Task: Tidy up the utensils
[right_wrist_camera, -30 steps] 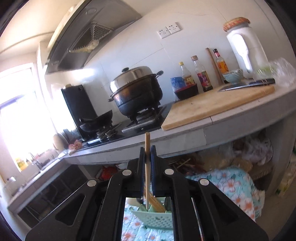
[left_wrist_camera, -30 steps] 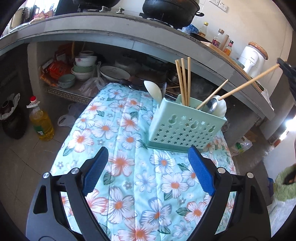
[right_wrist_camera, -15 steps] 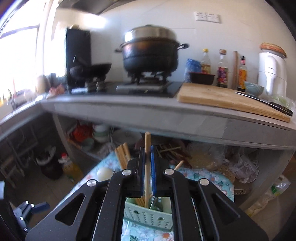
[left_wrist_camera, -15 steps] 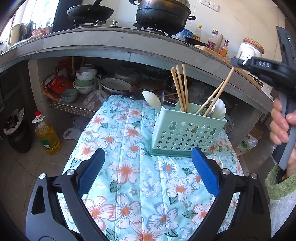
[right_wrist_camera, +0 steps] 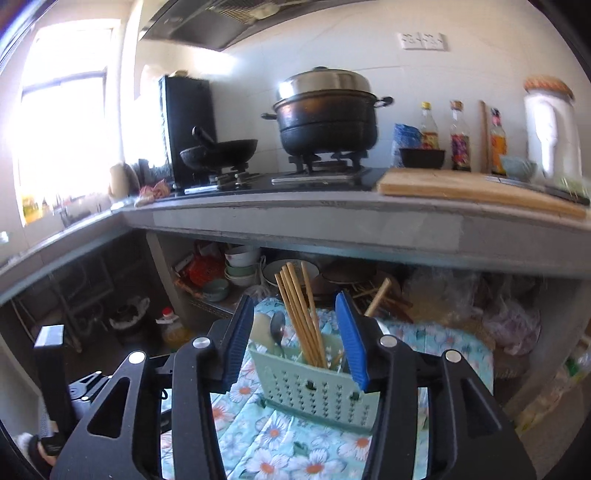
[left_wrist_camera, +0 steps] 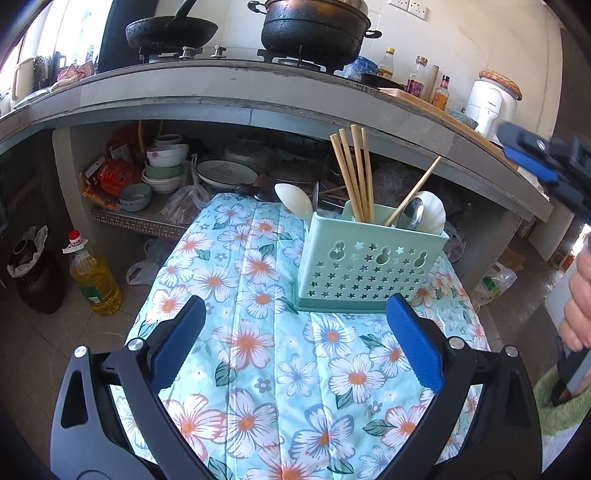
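Observation:
A mint green utensil caddy (left_wrist_camera: 369, 266) with star cut-outs stands on the floral cloth (left_wrist_camera: 258, 350). It holds a bundle of wooden chopsticks (left_wrist_camera: 352, 173), one leaning chopstick (left_wrist_camera: 413, 194), a white spoon (left_wrist_camera: 293, 197) and a metal spoon (left_wrist_camera: 413, 214). My left gripper (left_wrist_camera: 295, 347) is open and empty over the cloth, in front of the caddy. My right gripper (right_wrist_camera: 295, 332) is open and empty above the caddy (right_wrist_camera: 314, 384), and shows at the left wrist view's right edge (left_wrist_camera: 532, 162). The chopstick bundle (right_wrist_camera: 299, 314) rises between its fingers.
A grey counter (left_wrist_camera: 258, 96) carries a black pot (left_wrist_camera: 314, 29), a wok (left_wrist_camera: 170, 33), bottles (left_wrist_camera: 417, 77) and a cutting board (right_wrist_camera: 480, 188). Bowls (left_wrist_camera: 164, 170) and plates sit on the shelf below. An oil bottle (left_wrist_camera: 94, 277) stands on the floor at left.
My right gripper has opened and let go of the chopstick, which now leans in the caddy. The gripper has drawn back. My left gripper has stayed open.

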A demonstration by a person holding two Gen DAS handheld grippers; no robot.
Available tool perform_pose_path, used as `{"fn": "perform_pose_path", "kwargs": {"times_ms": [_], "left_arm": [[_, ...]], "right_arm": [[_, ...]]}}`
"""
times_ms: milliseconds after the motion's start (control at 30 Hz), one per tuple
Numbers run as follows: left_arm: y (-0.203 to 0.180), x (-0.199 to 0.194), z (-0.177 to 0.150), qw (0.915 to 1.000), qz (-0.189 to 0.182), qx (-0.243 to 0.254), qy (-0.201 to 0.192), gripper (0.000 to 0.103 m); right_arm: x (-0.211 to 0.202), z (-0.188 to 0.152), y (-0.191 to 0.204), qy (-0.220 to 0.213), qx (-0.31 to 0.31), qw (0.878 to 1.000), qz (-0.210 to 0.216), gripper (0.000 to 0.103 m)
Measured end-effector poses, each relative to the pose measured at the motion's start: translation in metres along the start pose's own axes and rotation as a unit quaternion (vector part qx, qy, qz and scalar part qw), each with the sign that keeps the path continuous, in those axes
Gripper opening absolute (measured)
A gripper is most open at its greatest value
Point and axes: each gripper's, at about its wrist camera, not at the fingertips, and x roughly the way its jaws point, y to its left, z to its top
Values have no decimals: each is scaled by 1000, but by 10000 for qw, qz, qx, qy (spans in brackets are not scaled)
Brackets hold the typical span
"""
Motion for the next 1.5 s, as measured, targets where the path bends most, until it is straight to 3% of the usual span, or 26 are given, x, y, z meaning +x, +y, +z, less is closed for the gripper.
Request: {"fn": "perform_pose_path", "kwargs": {"times_ms": [133, 333, 500, 600, 900, 1033, 1500], "left_arm": [[-8, -4, -2, 9998, -6, 164, -56, 94], [-22, -8, -8, 9995, -28, 309, -58, 94], [-33, -7, -12, 9987, 188, 478, 49, 94], [-35, -2, -13, 9969, 576, 482, 221, 94], [-29, -2, -13, 9855, 1597, 566, 122, 95], [-26, -12, -9, 9778, 2008, 582, -147, 94], [-17, -15, -4, 9728, 2270, 432, -155, 95]], "right_arm": [[-24, -29, -11, 29, 410, 9989, -226, 56], [-40, -78, -8, 425, 561, 9911, -1134, 78], [-34, -106, -7, 818, 613, 9789, -1767, 92], [-27, -116, -5, 975, 536, 9713, -2100, 96], [-25, -126, -8, 1088, 583, 9574, -2611, 96], [-26, -123, -8, 1098, 550, 9557, -2676, 96], [-27, -121, -9, 1129, 545, 9544, -2708, 96]]}}
